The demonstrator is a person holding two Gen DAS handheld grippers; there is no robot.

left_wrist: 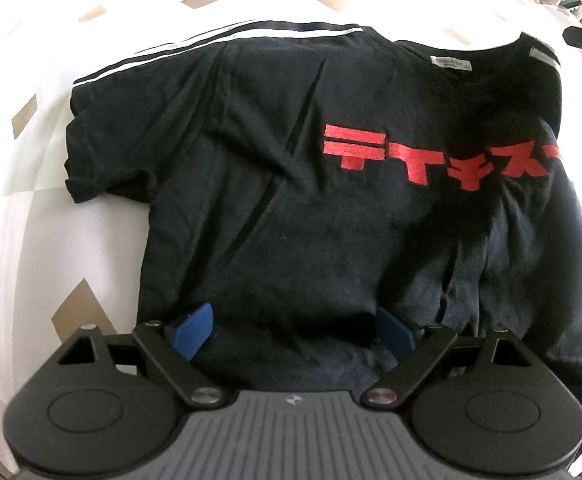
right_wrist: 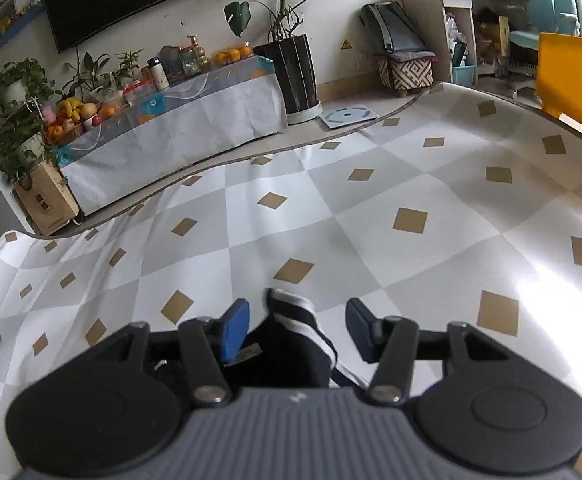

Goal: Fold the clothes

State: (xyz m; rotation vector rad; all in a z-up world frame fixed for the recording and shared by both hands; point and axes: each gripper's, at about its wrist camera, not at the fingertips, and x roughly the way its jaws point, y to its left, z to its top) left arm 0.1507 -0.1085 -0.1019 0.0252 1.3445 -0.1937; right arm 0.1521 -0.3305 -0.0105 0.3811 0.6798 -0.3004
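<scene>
Black T-shirt [left_wrist: 291, 208] lies flat on checked mat [left_wrist: 51, 240], red lettering [left_wrist: 431, 156] beyond our left gripper [left_wrist: 291, 332]; left jaws spread wide, blue pads [left_wrist: 193, 330] over shirt's lower body, whether touching cloth we cannot tell; white-striped sleeve [left_wrist: 179, 50] far beyond jaws. Our right gripper [right_wrist: 297, 326] half spread; striped fold of T-shirt [right_wrist: 295, 328] sits between its pads [right_wrist: 235, 330], touching neither; bare mat [right_wrist: 331, 208] beyond

Black T-shirt [left_wrist: 331, 220], red lettering [left_wrist: 431, 156], white-striped sleeve [left_wrist: 211, 42]
</scene>
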